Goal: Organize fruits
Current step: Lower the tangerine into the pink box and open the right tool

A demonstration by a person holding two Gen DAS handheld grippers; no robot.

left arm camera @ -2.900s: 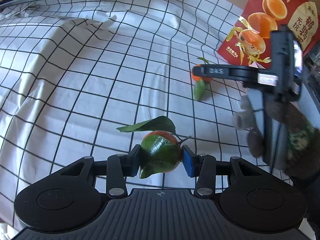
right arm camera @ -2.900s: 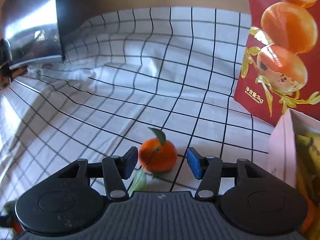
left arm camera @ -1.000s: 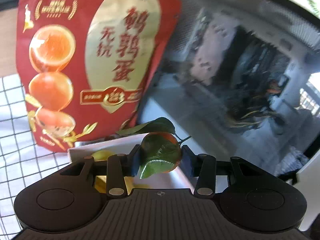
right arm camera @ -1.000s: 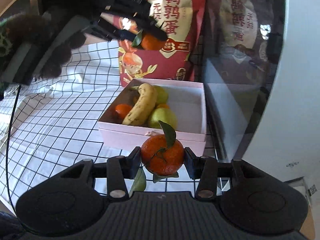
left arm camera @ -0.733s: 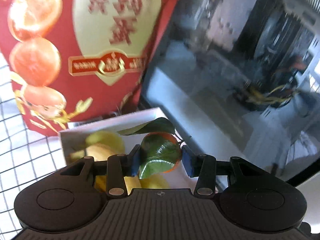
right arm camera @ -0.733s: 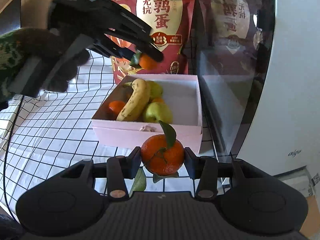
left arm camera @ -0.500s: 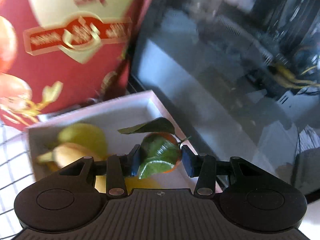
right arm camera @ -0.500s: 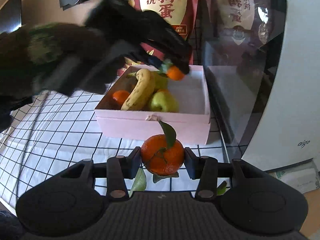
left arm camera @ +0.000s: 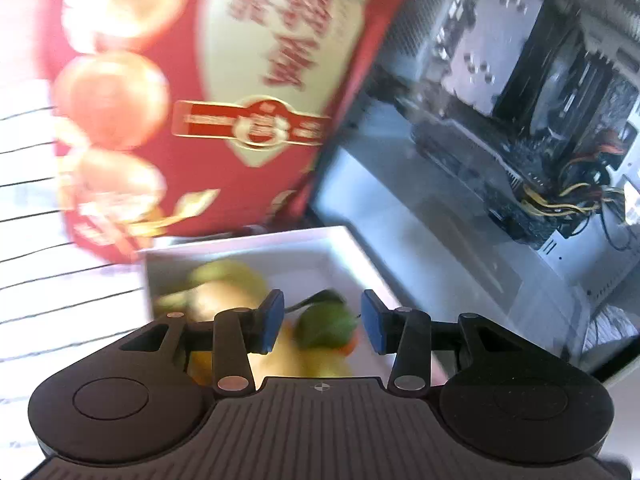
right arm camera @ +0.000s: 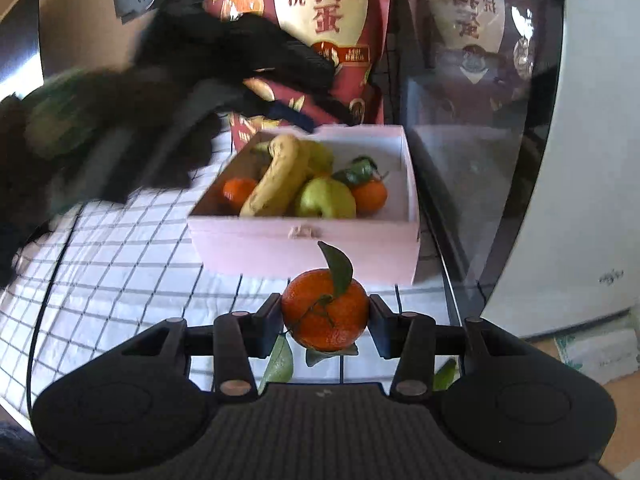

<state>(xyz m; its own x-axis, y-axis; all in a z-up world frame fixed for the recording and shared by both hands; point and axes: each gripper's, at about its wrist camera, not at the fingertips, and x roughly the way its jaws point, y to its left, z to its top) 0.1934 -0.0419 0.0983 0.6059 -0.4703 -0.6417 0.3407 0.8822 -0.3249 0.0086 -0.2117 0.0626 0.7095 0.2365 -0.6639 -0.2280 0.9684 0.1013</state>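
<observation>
Step in hand: drop-off of leafy mandarins into pink box [right arm camera: 304, 236].

Left gripper [left arm camera: 322, 322]: jaws apart, pads clear of leafy mandarin [left arm camera: 326, 328]; that fruit lies in box at 3 o'clock of green apple [right arm camera: 326, 200], banana [right arm camera: 278, 176] at 9 o'clock side.

Right gripper [right arm camera: 324, 316]: clamped narrow on second mandarin [right arm camera: 325, 310], hovering at box's 6 o'clock, outside front wall.

Next, by judgement: left clears off upward; right carries mandarin over wall to bare 3 o'clock corner, then lets go.

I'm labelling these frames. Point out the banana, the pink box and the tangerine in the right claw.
banana [right arm camera: 280, 176]: right wrist view, middle of its peel.
pink box [right arm camera: 260, 240]: right wrist view, front wall.
tangerine [right arm camera: 324, 312]: right wrist view, orange skin between the pads.
</observation>
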